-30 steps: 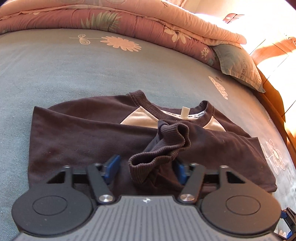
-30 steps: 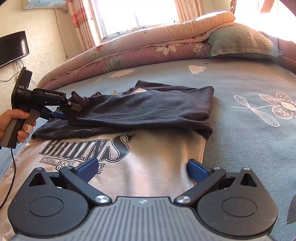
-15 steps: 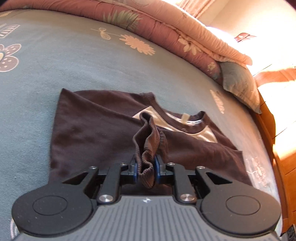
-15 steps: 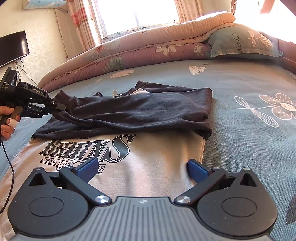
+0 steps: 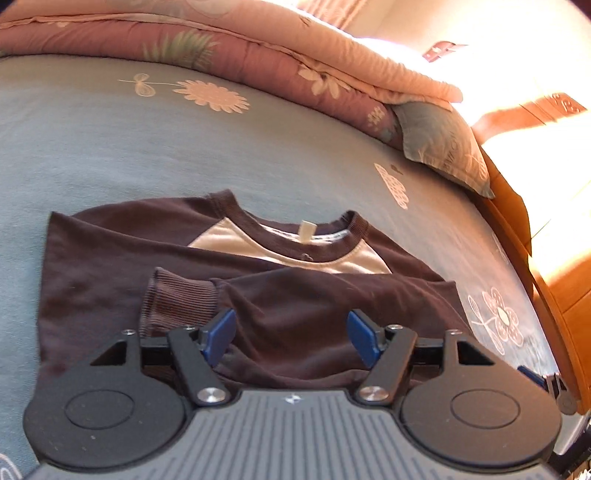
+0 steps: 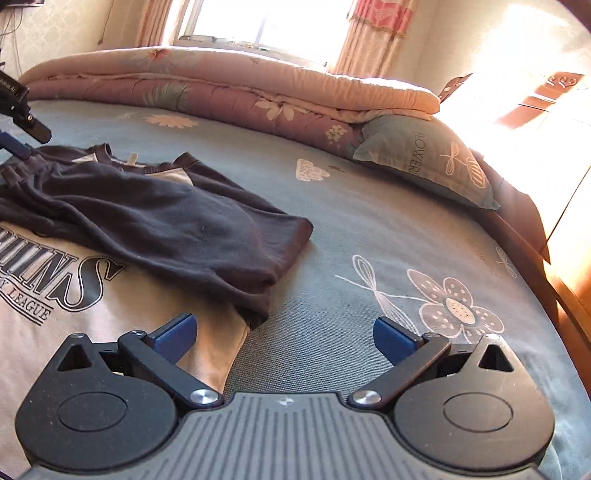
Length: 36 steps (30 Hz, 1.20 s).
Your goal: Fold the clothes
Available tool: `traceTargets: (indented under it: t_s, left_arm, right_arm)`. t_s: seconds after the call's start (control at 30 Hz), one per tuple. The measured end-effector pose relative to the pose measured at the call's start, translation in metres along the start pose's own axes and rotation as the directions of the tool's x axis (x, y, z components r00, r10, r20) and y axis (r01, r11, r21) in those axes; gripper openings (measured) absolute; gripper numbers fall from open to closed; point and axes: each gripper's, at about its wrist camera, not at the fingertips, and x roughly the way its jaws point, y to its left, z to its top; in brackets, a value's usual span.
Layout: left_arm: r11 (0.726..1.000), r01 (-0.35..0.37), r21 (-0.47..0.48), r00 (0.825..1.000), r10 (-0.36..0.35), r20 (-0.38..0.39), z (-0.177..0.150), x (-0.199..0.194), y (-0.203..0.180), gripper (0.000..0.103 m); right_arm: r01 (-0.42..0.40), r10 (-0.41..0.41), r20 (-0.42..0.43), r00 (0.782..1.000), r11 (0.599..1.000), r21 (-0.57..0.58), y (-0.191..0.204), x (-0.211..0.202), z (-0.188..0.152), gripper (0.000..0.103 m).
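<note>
A dark brown and cream sweatshirt lies flat on the bed, both sleeves folded across its chest. The ribbed cuff rests flat just beyond my left gripper, which stands open above the folded sleeve with nothing between its fingers. In the right wrist view the same sweatshirt shows its cream front with black lettering at the lower left. My right gripper is open and empty, hovering over the sweatshirt's right edge and the sheet. The left gripper appears at the far left edge there.
The bed carries a blue-grey flowered sheet. A rolled pink and mauve quilt and a grey pillow lie along the far side. A wooden bed frame runs along the right, with a window behind.
My left gripper has let go of the ribbed cuff and opened; the sleeve now lies flat across the chest. The right gripper has swung to the right, toward the sweatshirt's edge.
</note>
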Motion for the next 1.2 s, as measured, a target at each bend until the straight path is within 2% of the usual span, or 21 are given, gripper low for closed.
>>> traceTargets:
  t_s: [0.07, 0.13, 0.23, 0.37, 0.47, 0.6, 0.67, 0.73, 0.77, 0.83, 0.93, 1.0, 1.1, 1.17, 1.2]
  left_arm:
    - [0.999, 0.026, 0.037, 0.999, -0.025, -0.022, -0.004, 0.014, -0.016, 0.067]
    - [0.996, 0.053, 0.074, 0.998, -0.049, -0.044, -0.007, 0.028, -0.033, 0.068]
    - [0.988, 0.092, 0.124, 0.994, -0.083, -0.072, -0.014, 0.049, -0.056, 0.068]
    - [0.985, 0.101, 0.141, 0.992, -0.089, -0.085, -0.011, 0.052, -0.068, 0.07]
    - [0.984, 0.101, 0.148, 0.992, -0.088, -0.092, -0.008, 0.051, -0.074, 0.076]
    - [0.982, 0.103, 0.157, 0.991, -0.087, -0.101, -0.004, 0.05, -0.082, 0.075]
    - [0.982, 0.103, 0.161, 0.991, -0.087, -0.105, -0.001, 0.049, -0.086, 0.075]
    - [0.981, 0.104, 0.165, 0.99, -0.086, -0.11, 0.001, 0.048, -0.09, 0.076]
    - [0.98, 0.11, 0.165, 0.989, -0.092, -0.115, 0.003, 0.048, -0.093, 0.076]
    - [0.977, 0.147, 0.154, 0.983, -0.126, -0.137, 0.013, 0.051, -0.103, 0.076]
    - [0.964, 0.223, 0.147, 0.962, -0.193, -0.193, 0.024, 0.061, -0.127, 0.077]
    - [0.952, 0.265, 0.155, 0.944, -0.224, -0.241, 0.029, 0.076, -0.148, 0.079]
    - [0.932, 0.322, 0.164, 0.92, -0.268, -0.286, 0.032, 0.098, -0.18, 0.079]
    - [0.916, 0.376, 0.137, 0.884, -0.311, -0.349, 0.033, 0.123, -0.199, 0.08]
    - [0.916, 0.383, 0.121, 0.872, -0.315, -0.374, 0.032, 0.135, -0.205, 0.08]
  right_arm:
    - [0.039, -0.038, 0.009, 0.999, 0.998, -0.048, 0.009, 0.012, 0.002, 0.103]
    - [0.067, -0.065, 0.042, 0.997, 0.997, -0.04, 0.012, 0.019, 0.006, 0.103]
    - [0.176, -0.175, 0.06, 0.983, 0.984, -0.015, 0.014, 0.026, 0.008, 0.103]
    - [0.295, -0.295, -0.012, 0.956, 0.954, 0.05, 0.002, 0.028, 0.004, 0.103]
    - [0.253, -0.243, -0.086, 0.966, 0.958, 0.132, -0.012, 0.026, -0.001, 0.103]
    - [0.193, -0.183, -0.113, 0.977, 0.978, 0.081, -0.011, 0.007, 0.006, 0.103]
    - [0.13, -0.129, -0.02, 0.991, 0.989, 0.073, -0.01, -0.011, 0.011, 0.103]
    - [0.014, -0.021, 0.085, 0.996, 0.997, 0.076, -0.007, -0.021, 0.019, 0.103]
    - [-0.068, 0.059, 0.109, 0.992, 0.995, 0.077, -0.003, -0.018, 0.024, 0.103]
    - [-0.216, 0.203, 0.138, 0.969, 0.973, 0.086, 0.004, -0.01, 0.033, 0.103]
    - [-0.313, 0.309, 0.052, 0.95, 0.928, 0.202, 0.003, 0.019, 0.027, 0.103]
    - [-0.32, 0.336, -0.013, 0.942, 0.906, 0.277, -0.004, 0.035, 0.016, 0.103]
    - [-0.291, 0.311, -0.007, 0.95, 0.895, 0.337, -0.017, 0.037, 0.009, 0.103]
    - [-0.299, 0.323, -0.005, 0.946, 0.881, 0.366, -0.024, 0.037, 0.006, 0.103]
    - [-0.312, 0.332, 0.01, 0.943, 0.874, 0.372, -0.026, 0.035, 0.004, 0.103]
